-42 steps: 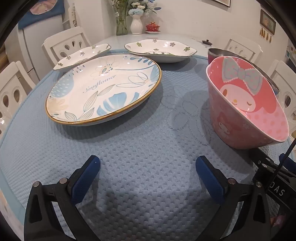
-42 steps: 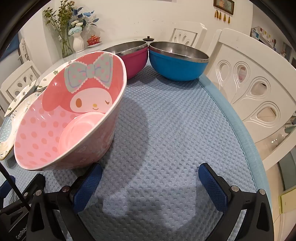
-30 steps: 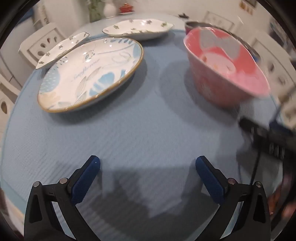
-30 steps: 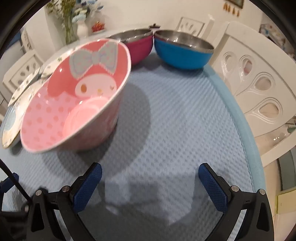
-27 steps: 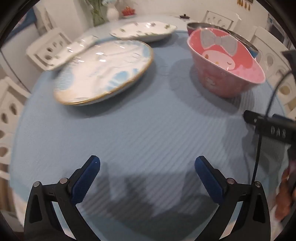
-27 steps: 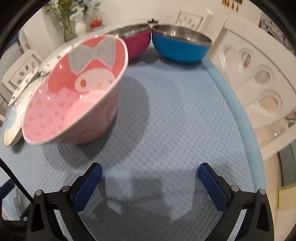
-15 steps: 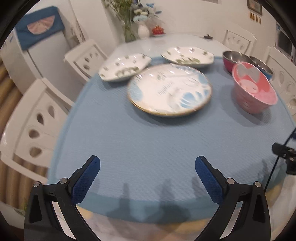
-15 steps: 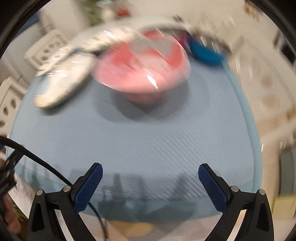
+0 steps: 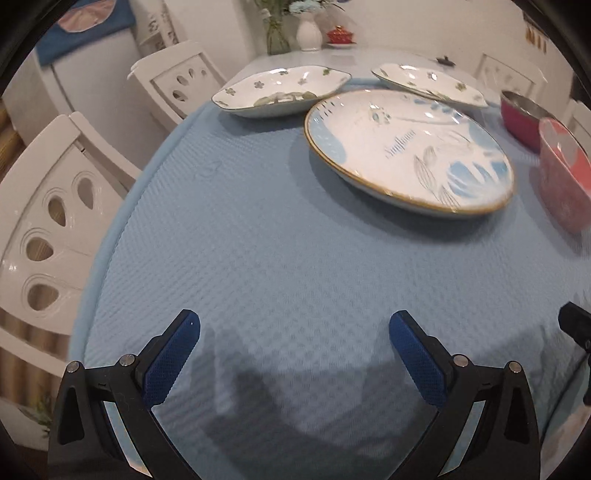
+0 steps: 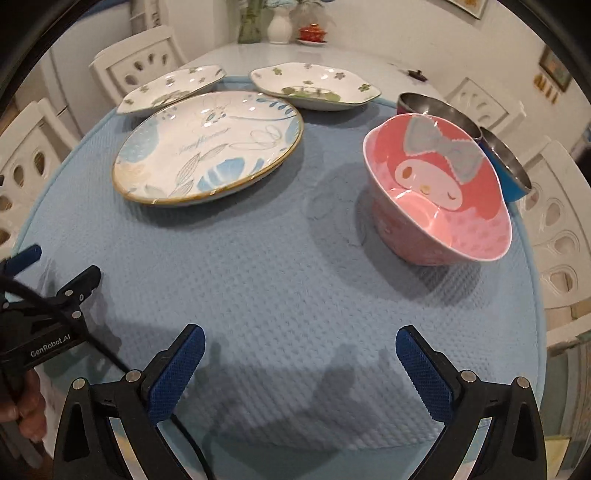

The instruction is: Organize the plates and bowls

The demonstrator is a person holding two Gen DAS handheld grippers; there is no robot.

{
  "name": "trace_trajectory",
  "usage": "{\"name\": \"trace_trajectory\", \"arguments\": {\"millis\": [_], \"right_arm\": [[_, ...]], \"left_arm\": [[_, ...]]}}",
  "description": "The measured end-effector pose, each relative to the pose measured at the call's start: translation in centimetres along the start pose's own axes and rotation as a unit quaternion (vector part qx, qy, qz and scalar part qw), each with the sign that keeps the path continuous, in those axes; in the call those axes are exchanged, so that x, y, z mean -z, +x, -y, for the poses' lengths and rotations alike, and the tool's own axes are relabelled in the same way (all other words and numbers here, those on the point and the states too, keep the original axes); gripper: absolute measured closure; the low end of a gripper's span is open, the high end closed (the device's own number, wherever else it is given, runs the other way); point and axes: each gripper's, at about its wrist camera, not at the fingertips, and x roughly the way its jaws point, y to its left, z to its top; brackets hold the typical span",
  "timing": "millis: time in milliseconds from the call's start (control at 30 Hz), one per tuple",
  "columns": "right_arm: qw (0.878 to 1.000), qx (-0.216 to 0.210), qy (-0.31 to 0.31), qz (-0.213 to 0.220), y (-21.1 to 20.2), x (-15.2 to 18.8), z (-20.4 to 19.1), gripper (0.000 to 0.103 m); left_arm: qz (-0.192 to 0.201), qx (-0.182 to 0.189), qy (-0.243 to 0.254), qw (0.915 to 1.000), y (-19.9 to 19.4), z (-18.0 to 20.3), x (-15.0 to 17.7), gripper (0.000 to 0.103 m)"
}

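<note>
A large round plate with blue leaves and a gold rim [image 9: 410, 151] [image 10: 207, 146] lies on the blue mat. Behind it sit two white flowered dishes [image 9: 280, 90] [image 9: 428, 85] [image 10: 170, 92] [image 10: 314, 88]. A pink cartoon bowl [image 10: 439, 192] [image 9: 565, 177] stands upright at the right, with a magenta steel bowl [image 10: 432, 105] [image 9: 524, 118] and a blue steel bowl [image 10: 509, 173] behind it. My left gripper [image 9: 293, 354] hangs open over the mat's near left part, empty. My right gripper [image 10: 299, 365] is open over the near edge, empty. The left gripper's body [image 10: 48, 321] shows at the left of the right wrist view.
White chairs [image 9: 62, 206] [image 10: 565, 221] ring the round table. A vase with flowers [image 10: 279, 22] and a small red lidded pot [image 10: 312, 35] stand on the bare white tabletop [image 10: 362, 59] at the back. The mat's front edge [image 10: 332, 454] lies just under the right gripper.
Both grippers have pulled back from the pink bowl toward the table's near edge and stayed open. The left gripper then swung left and lower toward the mat. The dishes have not moved.
</note>
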Motion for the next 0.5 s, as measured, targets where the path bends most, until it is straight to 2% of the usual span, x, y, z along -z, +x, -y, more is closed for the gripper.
{"name": "trace_trajectory", "arguments": {"millis": [100,167,300,500], "right_arm": [[1.0,0.012,-0.003,0.017,0.8,-0.6,-0.3,0.0],[1.0,0.013,-0.005,0.007,1.9,-0.9,-0.4,0.0],[0.999,-0.025,0.028,-0.022,4.1,-0.8,0.2,0.0],[0.999,-0.03,0.033,-0.019,4.5,-1.1,0.5,0.0]], "left_arm": [[0.027,0.003,-0.014,0.9995,0.8,0.4,-0.3,0.0],[0.025,0.013,-0.029,0.9992,1.0,0.2,-0.3,0.0],[0.043,0.057,-0.042,0.9966,0.9,-1.0,0.7,0.0],[0.042,0.056,-0.036,0.9969,0.9,-0.8,0.5,0.0]]}}
